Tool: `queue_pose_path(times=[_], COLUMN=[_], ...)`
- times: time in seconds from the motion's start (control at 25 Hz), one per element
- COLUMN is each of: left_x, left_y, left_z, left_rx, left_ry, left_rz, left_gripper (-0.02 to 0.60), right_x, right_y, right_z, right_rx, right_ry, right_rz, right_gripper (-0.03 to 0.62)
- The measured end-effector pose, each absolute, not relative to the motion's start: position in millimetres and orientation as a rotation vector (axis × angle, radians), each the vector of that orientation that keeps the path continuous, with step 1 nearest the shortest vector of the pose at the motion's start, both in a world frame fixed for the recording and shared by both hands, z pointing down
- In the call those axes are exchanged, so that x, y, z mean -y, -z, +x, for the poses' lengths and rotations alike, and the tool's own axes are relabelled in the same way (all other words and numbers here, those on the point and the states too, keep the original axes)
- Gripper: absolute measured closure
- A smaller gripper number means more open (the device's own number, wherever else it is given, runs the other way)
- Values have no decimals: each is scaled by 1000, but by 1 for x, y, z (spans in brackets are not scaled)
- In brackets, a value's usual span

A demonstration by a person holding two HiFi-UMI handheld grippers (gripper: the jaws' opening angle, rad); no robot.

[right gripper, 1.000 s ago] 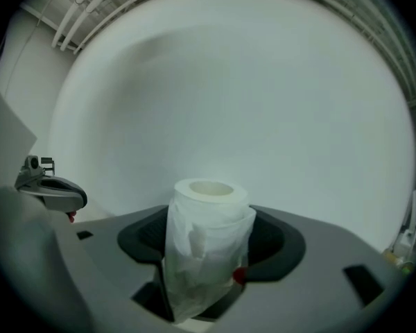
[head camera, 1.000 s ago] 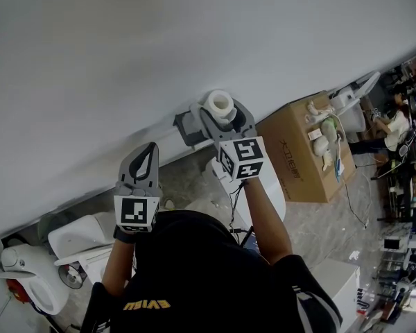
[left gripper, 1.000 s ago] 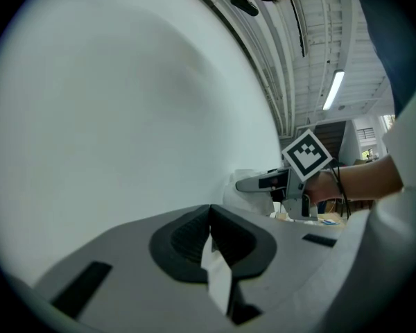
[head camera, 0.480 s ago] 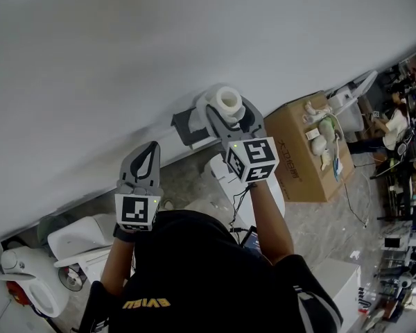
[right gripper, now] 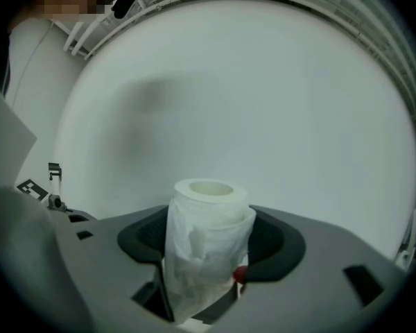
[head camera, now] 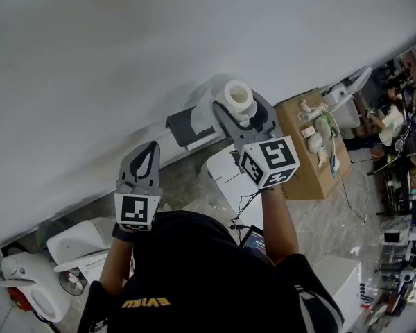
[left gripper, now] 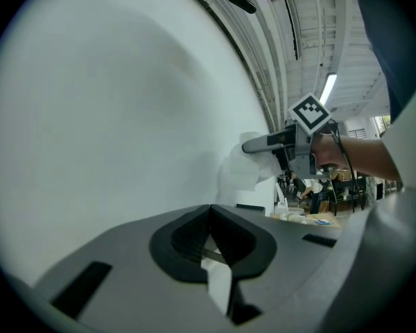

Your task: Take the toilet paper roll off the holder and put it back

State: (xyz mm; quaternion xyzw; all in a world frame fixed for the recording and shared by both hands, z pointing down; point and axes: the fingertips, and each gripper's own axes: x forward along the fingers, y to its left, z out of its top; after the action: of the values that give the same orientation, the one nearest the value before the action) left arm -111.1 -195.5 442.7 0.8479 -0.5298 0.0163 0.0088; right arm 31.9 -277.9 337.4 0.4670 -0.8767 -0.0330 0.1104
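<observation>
The white toilet paper roll stands upright between the jaws of my right gripper, which is shut on it close to the white wall. Seen from the right gripper view, the roll has a loose, crumpled outer sheet and fills the space between the black pads. The grey holder is fixed to the wall to the left of the roll, apart from it. My left gripper hangs lower left, shut and empty. The left gripper view shows its jaws together, with the right gripper and the roll beyond.
A cardboard box with small items on top stands to the right. A white ceramic fixture sits below the holder, and more white fixtures are at lower left. A person is at the far right.
My right gripper has carried the roll to the right and slightly up, away from the holder. The left gripper has stayed in place.
</observation>
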Motion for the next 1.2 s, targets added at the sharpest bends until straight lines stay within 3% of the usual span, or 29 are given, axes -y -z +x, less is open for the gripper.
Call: queue_pose_path(times=[0.6, 1.2], left_x=[207, 201], left_y=[-435, -405], left_z=[-91, -12], left_rx=[1572, 1476], left_ry=[-62, -72], left_rz=[2685, 2756], left_gripper=[571, 571], right_x=[263, 242], right_y=[-292, -261], right_z=[81, 166], right_rx=[2545, 2486], right_ry=[132, 131], right_rz=[1509, 1634], right_gripper=[301, 299])
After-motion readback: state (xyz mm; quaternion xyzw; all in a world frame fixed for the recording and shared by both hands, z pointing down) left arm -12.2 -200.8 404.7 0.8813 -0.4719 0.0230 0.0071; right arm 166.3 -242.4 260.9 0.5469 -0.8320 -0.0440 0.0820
